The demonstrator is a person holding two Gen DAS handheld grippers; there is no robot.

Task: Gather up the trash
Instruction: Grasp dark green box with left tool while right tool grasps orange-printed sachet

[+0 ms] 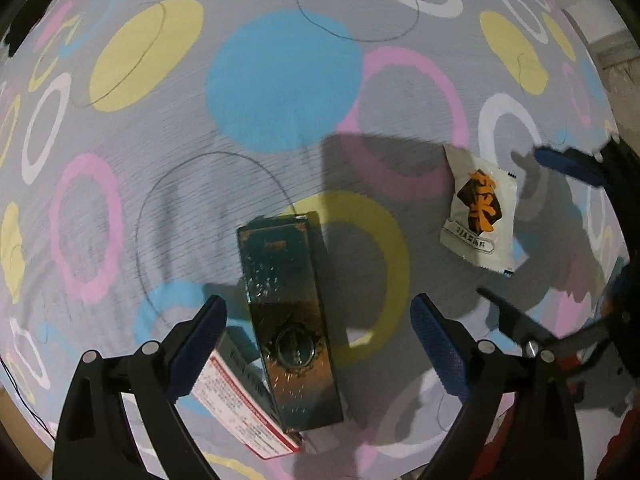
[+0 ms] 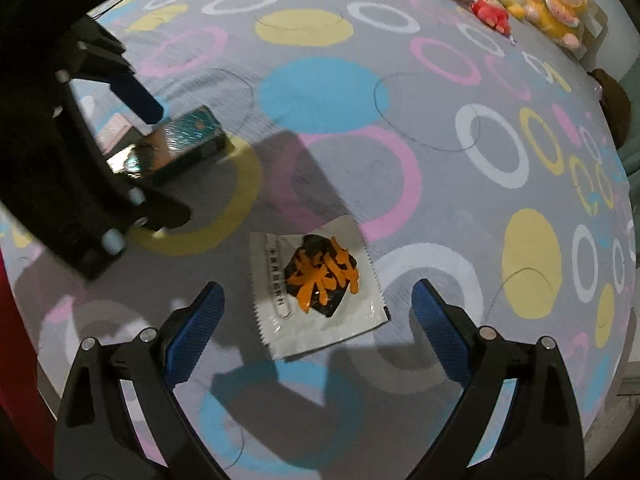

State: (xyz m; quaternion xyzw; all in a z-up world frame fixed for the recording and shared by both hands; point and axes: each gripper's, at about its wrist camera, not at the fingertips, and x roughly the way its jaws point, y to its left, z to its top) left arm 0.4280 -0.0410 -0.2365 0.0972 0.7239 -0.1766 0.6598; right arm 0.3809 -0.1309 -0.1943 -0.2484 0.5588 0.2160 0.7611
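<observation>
The left gripper (image 1: 318,344) is spread wide with nothing clamped. A dark teal rectangular cardboard box with gold ornament (image 1: 290,320) lies between its blue-padded fingers (image 1: 202,344), touching neither pad. Only the left wrist view shows a white carton with red-bordered print (image 1: 244,408) under the box at 7 o'clock; in the right wrist view that carton is mostly hidden behind the left gripper body.

The right gripper (image 2: 318,332) is likewise fully open and empty. A white foil sachet with orange characters on a black patch (image 2: 318,284) lies flat between its fingers (image 2: 440,340), apart from both. In the left wrist view the same sachet (image 1: 480,216) appears at 3 o'clock of the box, well apart from it, with one blue pad of the right gripper just beyond it.

All items rest on a grey bedsheet printed with coloured circles and rings (image 2: 400,168). Only the right wrist view shows yellow and red plush toys (image 2: 552,4) at 1 o'clock along the far edge.
</observation>
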